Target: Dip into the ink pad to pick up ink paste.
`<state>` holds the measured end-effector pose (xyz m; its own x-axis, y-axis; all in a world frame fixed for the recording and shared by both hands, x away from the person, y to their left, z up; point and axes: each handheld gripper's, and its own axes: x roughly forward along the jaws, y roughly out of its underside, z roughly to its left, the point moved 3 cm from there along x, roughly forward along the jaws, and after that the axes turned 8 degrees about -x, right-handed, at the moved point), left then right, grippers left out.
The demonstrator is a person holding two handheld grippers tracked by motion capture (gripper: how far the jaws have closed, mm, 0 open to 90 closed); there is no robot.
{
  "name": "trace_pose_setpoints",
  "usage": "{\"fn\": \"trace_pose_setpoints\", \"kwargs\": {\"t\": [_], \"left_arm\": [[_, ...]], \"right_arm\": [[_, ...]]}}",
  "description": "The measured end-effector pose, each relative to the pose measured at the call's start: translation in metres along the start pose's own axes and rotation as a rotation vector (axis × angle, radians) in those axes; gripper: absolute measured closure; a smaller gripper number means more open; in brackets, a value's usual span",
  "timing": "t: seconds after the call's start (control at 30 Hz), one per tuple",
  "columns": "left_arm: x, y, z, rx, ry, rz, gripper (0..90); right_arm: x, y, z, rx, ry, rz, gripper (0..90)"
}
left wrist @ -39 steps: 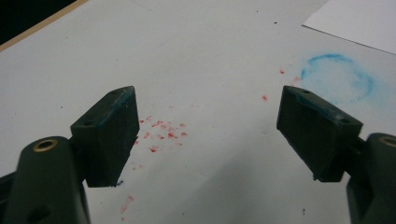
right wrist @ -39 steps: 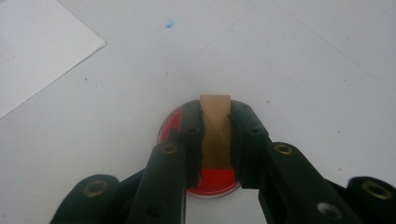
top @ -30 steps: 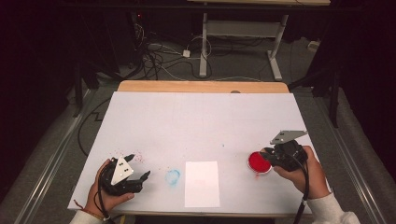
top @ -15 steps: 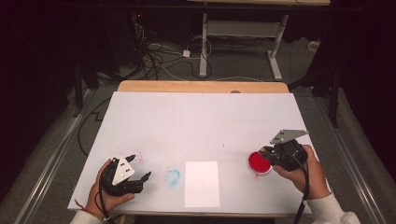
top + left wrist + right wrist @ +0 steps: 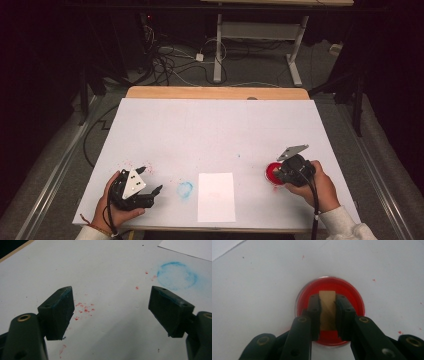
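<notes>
My right tongs (image 5: 328,315) pinch a tan stamp block (image 5: 327,308) in the red dish (image 5: 354,297) at 4 o'clock; left tongs (image 5: 111,312) gape empty. White paper (image 5: 216,196) looks unstamped.

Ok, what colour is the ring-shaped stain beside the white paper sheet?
Light blue ring stain, clearest in the left gripper view, near the paper sheet.

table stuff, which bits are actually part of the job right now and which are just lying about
In use:
right gripper, shut on a tan block
red dish under that block
white paper sheet, a likely target

Lying about:
left gripper, open, holding nothing
blue ring stain
red specks
cables on the floor
</notes>
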<state>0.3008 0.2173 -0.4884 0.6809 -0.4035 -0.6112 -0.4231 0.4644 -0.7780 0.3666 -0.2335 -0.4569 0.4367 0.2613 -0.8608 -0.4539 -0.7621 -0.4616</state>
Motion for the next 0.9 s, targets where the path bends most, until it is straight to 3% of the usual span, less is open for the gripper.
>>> {"fn": "trace_pose_setpoints", "kwargs": {"t": [0.13,0.33,0.9], "left_arm": [[0.0001,0.0001,-0.0004,0.002,-0.001,0.003,20.4],[-0.0003,-0.0002,-0.001,0.003,0.0,-0.001,20.5],[-0.0007,-0.0009,-0.0036,0.008,0.001,0.009,20.5]], "right_arm": [[0.0007,0.0014,-0.0008,0.011,-0.012,0.001,76.4],[0.0018,-0.0003,0.0036,-0.022,0.023,0.02,76.5],[0.0027,0.0012,0.0015,0.002,0.01,0.011,76.6]]}}
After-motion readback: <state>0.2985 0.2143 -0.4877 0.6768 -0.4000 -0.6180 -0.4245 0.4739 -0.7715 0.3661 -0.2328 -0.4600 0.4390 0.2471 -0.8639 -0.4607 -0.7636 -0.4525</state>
